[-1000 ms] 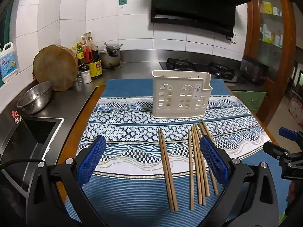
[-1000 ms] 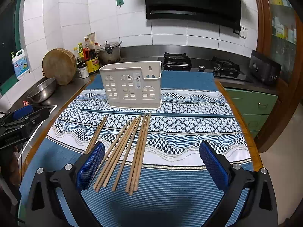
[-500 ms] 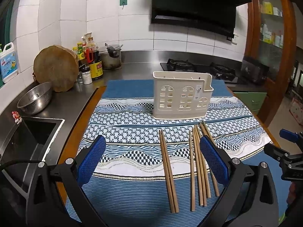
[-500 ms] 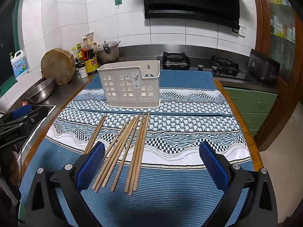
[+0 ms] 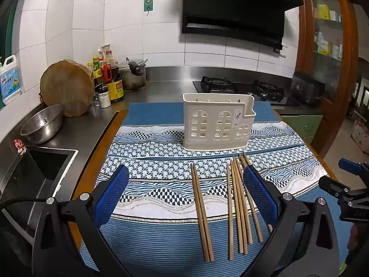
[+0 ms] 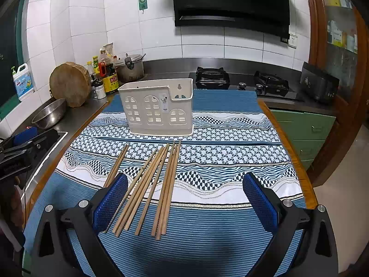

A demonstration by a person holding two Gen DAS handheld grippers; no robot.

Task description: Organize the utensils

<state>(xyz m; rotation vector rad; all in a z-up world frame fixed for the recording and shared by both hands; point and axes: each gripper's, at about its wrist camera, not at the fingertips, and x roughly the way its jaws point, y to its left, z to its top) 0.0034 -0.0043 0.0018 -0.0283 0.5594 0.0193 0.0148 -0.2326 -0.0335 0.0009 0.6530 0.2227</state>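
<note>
Wooden chopsticks (image 6: pixel 147 184) lie loose before a cream plastic holder (image 6: pixel 159 110); both grippers (left (image 5: pixel 186 198), right (image 6: pixel 184 203)) gape empty, pickup pending.

Both tongs (image 5: pixel 186 196) (image 6: pixel 184 200): black frames, silver screws, blue meshed pads (image 5: pixel 259 194); a black cable, seemingly, on the left.

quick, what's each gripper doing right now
Left gripper: open, holding nothing, above the chopsticks.
Right gripper: open, holding nothing.
</note>
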